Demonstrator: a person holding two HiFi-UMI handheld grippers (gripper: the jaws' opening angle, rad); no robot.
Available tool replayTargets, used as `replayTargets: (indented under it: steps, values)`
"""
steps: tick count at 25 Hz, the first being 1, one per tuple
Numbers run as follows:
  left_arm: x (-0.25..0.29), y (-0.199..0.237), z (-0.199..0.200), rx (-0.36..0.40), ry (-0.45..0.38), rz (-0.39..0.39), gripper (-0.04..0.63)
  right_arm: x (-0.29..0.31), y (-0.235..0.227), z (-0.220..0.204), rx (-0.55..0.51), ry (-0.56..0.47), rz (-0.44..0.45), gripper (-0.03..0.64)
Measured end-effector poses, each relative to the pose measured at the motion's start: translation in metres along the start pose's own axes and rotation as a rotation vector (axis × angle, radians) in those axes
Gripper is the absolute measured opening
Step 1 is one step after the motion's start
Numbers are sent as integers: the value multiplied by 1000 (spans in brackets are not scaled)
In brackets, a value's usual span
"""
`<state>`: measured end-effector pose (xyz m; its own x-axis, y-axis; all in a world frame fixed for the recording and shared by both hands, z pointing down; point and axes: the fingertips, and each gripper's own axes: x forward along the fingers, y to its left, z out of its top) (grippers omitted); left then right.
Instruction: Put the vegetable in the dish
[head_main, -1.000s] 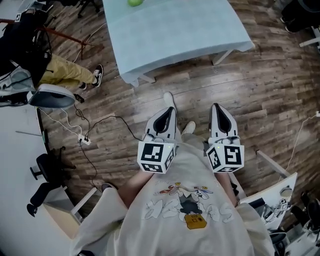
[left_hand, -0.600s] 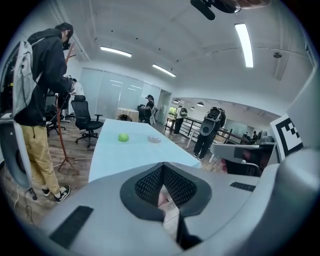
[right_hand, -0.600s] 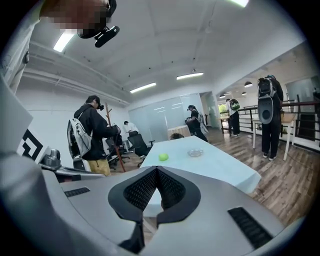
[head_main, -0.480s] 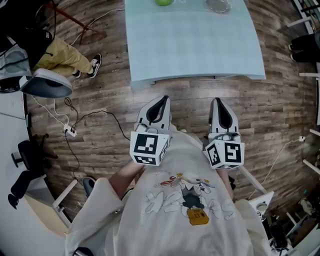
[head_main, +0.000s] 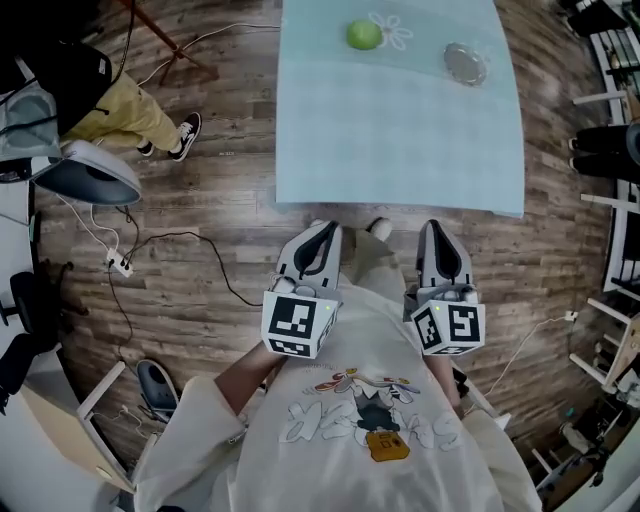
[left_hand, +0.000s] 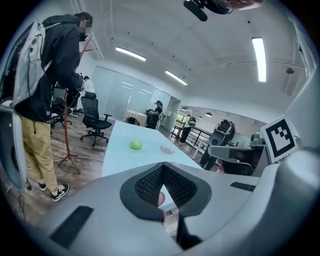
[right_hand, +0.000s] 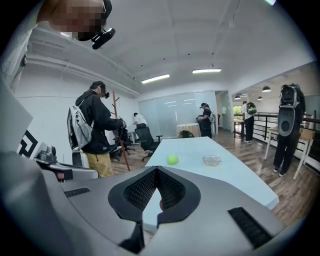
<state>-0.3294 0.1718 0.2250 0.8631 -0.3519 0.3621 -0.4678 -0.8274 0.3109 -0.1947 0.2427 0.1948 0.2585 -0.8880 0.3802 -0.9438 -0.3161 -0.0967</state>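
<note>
The wooden floor fills most of the head view, and its boards run bare along the near edge of the pale blue surface. A bystander's leg and a black cable lie off to the left, well apart from that edge. The near half of the surface is bare (only its far end carries anything). The left gripper and right gripper are side by side, stopping short of the near edge, each with jaws pressed together on nothing. The glass dish sits nearer the right edge. The green vegetable lies left of it, apart.
</note>
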Motion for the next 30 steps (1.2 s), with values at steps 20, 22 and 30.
replayTargets:
  steps: [20,22,30]
  values:
    - [110,26,53,-67,-31,244,7,133,-70,46,-62,18,259,23]
    - [141,22,65,-84,-35,259,7,152,-90,55,-76,8,278,23]
    - [235,3,96,-60,-35,337,7,227,-152,76,-68,-12,399,23]
